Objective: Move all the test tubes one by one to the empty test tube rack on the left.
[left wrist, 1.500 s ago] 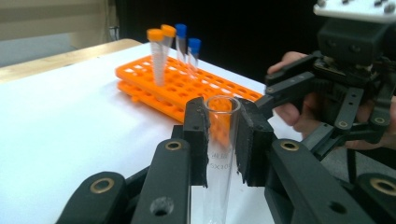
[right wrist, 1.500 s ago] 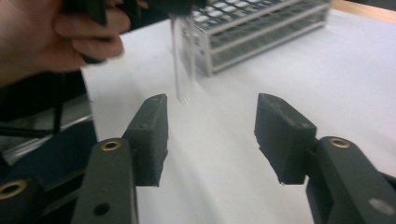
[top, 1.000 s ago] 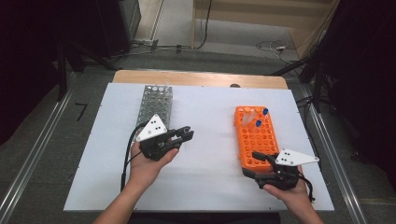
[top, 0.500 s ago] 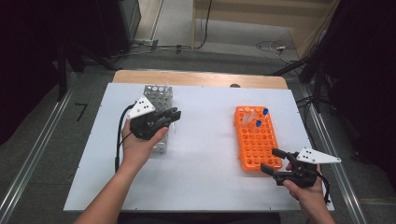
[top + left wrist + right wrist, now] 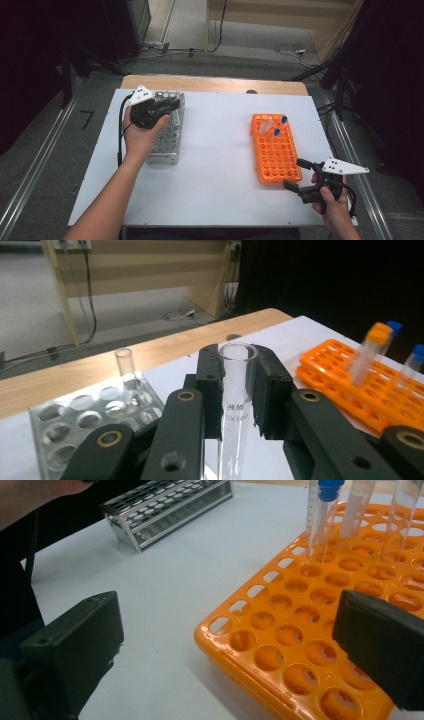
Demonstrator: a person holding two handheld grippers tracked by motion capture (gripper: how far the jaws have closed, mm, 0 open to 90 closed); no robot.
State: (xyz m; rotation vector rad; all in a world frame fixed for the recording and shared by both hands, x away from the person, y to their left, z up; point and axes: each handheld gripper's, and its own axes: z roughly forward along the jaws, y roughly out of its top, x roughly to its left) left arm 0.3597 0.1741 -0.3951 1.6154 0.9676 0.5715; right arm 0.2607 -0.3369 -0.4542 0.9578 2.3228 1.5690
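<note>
My left gripper [image 5: 169, 104] hovers over the far end of the metal tube rack [image 5: 167, 142] at the table's left. It is shut on a clear glass test tube [image 5: 235, 410], pinched upright just below its rim between the pads [image 5: 207, 385]. Another clear tube [image 5: 124, 362] stands in that rack [image 5: 75, 422]. My right gripper [image 5: 296, 174] sits at the near right corner of the orange rack [image 5: 275, 152]. Its jaws have just been opening and now stand wide, with nothing gripped. Blue-capped tubes [image 5: 283, 120] stand at the orange rack's far end [image 5: 320, 515].
The white table top [image 5: 220, 165] has a wooden strip [image 5: 215, 84] along its far edge. An orange-capped tube [image 5: 372, 347] stands in the orange rack [image 5: 340, 365]. A black cable [image 5: 120, 135] hangs from the left gripper beside the forearm.
The left hand carried the tube from the table's middle up and left, over the metal rack. The right gripper drew back from the orange rack's near end and its jaws spread wide.
</note>
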